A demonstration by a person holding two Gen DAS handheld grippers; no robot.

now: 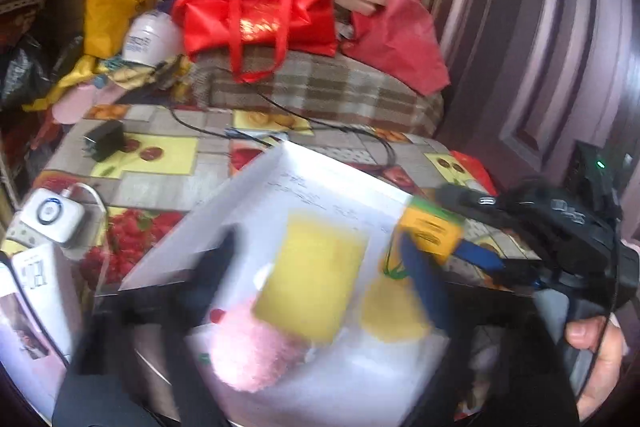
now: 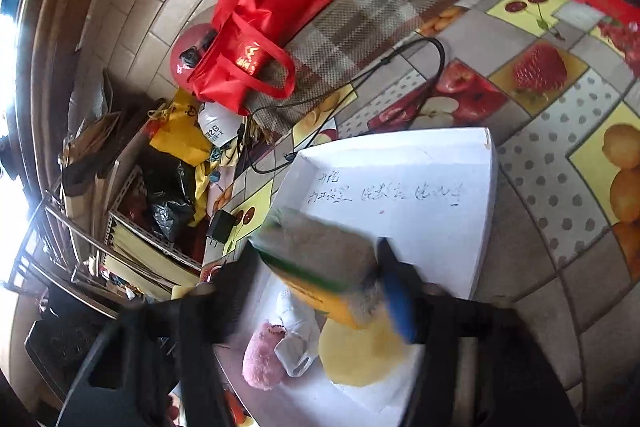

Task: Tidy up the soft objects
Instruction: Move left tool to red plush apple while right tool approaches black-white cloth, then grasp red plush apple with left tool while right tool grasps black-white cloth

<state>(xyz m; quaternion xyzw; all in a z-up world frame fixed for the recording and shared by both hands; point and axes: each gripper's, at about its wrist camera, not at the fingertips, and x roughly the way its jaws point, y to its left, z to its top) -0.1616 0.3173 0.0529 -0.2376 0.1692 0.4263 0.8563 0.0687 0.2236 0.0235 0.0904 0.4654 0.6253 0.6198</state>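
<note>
Fruit-print tablecloth (image 2: 560, 163) under white cardboard box (image 2: 440, 163); right gripper (image 2: 320, 275) clamped on yellow-green scouring sponge (image 2: 320, 259), poised above for dropping; left gripper (image 1: 320, 267) spread, empty.

Motion blur smears my left jaws, so their gap cannot be read. The fluffy pink plush toy (image 1: 252, 351) and flat yellow rectangular sponge (image 1: 316, 275) are blurred in the left view. In the right view, my yellow-and-green scouring sponge (image 2: 320, 263) covers part of the round pale-yellow sponge (image 2: 360, 355). Handwriting on the white cardboard box (image 2: 440, 163) is illegible.
</note>
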